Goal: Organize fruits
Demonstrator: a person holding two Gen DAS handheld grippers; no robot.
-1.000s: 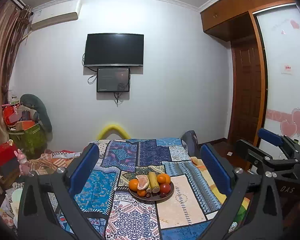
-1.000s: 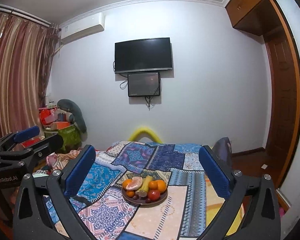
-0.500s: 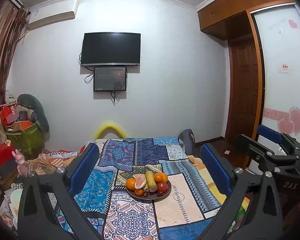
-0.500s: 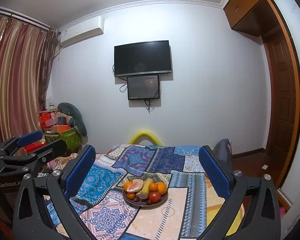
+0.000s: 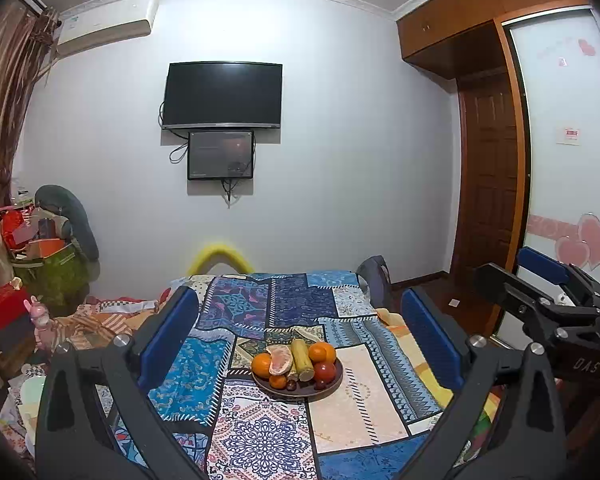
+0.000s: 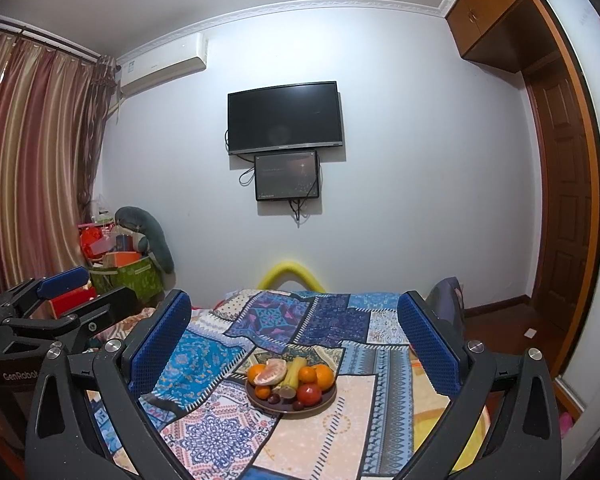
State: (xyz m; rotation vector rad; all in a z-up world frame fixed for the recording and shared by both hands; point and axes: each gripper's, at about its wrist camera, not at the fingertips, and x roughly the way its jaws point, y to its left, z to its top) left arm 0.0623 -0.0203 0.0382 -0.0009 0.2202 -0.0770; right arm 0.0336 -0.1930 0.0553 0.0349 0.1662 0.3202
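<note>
Fruits heap on a dark round plate (image 5: 332, 386) in the middle of the patchwork quilt (image 5: 260, 436): oranges (image 5: 261, 365), a cut pomelo (image 5: 280, 360), a red apple (image 5: 325, 371); the small dark ones are hard to identify. Left gripper (image 5: 300, 340) and right gripper (image 6: 294, 344) both gape wide, empty, with textured blue pads. Beyond hangs a black television (image 5: 222, 96).

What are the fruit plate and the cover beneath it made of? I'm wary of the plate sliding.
Plate: dark brown with a faint rim sheen, perhaps glazed ceramic or wood; unclear. Cover: printed patchwork fabric, matte and creased, likely cotton.
</note>
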